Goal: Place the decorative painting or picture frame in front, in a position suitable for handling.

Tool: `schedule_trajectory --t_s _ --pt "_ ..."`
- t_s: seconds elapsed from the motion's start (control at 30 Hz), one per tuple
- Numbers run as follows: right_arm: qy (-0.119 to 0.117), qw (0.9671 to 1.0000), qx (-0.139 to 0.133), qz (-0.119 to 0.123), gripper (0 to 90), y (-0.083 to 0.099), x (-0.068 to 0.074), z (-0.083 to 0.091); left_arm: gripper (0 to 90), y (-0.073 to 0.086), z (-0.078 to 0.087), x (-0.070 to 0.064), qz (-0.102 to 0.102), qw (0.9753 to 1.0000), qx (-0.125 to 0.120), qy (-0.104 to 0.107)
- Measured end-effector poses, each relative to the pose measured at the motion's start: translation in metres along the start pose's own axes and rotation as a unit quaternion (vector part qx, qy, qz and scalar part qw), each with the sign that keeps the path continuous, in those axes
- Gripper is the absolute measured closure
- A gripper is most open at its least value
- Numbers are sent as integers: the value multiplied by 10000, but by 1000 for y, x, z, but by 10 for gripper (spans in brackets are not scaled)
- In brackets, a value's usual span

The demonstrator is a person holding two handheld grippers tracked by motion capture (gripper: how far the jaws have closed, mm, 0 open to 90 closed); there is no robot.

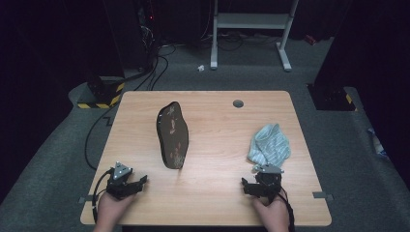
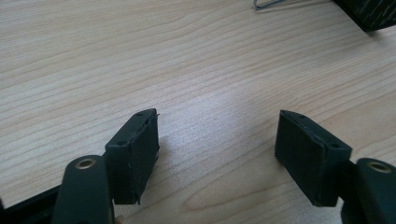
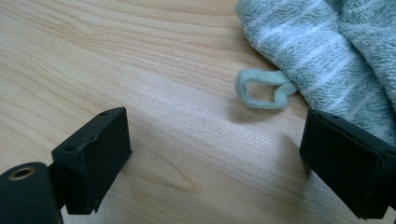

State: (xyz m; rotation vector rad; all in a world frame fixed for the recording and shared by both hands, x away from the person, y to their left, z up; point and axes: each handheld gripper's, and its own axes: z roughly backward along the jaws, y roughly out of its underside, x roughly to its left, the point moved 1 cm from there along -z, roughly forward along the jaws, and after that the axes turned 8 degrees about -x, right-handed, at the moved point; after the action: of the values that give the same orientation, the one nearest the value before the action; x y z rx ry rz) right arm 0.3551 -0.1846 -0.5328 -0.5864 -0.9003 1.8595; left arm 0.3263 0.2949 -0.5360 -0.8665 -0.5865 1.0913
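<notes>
A dark, long oval slab with reddish stains lies left of the table's middle. Toward the right edge sits a crumpled pale green striped towel. My left gripper rests near the front left corner, below and left of the slab. In its own view it is open over bare wood. My right gripper sits near the front right, just in front of the towel. Its own view has it open, with the towel and its hanging loop close ahead to the right.
The wooden table has a round grey grommet near its far edge. A dark object shows at the upper right corner of the left gripper view. On the floor beyond are cables, a yellow-black striped base and a white frame.
</notes>
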Motion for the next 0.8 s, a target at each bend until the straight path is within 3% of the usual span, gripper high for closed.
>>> schedule_trajectory --t_s 0.8 --pt "-175 9998 9 126 86 1 1 1 324 0 0 -1 52 10000 -13 -53"
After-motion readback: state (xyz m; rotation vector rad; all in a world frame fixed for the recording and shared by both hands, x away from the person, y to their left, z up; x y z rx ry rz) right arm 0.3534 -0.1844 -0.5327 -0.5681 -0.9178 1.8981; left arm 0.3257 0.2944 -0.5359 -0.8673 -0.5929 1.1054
